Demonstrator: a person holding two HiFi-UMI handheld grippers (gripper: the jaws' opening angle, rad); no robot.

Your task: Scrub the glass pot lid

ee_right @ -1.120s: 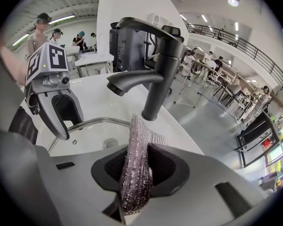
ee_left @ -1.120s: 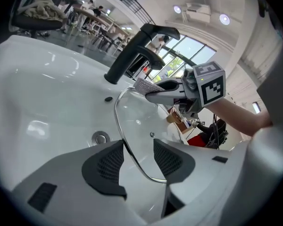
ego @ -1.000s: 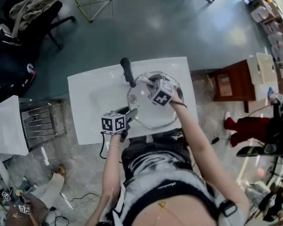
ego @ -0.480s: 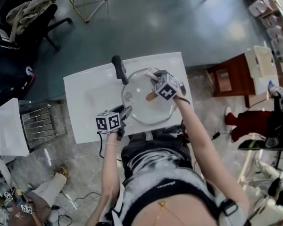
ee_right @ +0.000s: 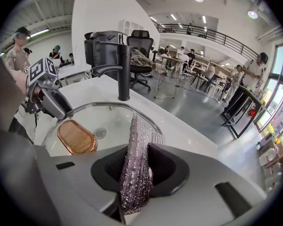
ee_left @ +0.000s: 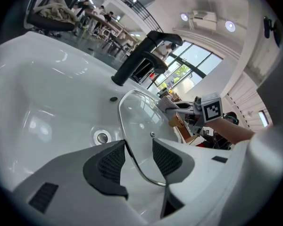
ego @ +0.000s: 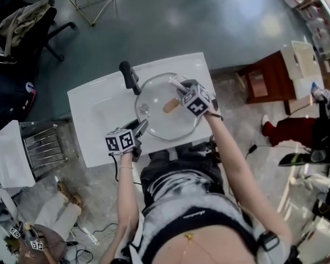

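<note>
The glass pot lid with its wooden knob lies tilted over the white sink. My left gripper is at the near-left rim. In the left gripper view the rim crosses slantwise between the pads and the left gripper is shut on it. My right gripper is at the lid's far right rim. It is shut on a silver scrub pad, which stands up between the jaws of the right gripper over the glass.
A black faucet stands at the sink's far left, close to the lid. The drain shows below the glass. A metal rack stands left of the sink and a brown cabinet to the right. Cables lie on the floor.
My right gripper slid with the scrub pad from over the lid's middle to its far right rim, uncovering the wooden knob. The left gripper kept its hold on the rim.
</note>
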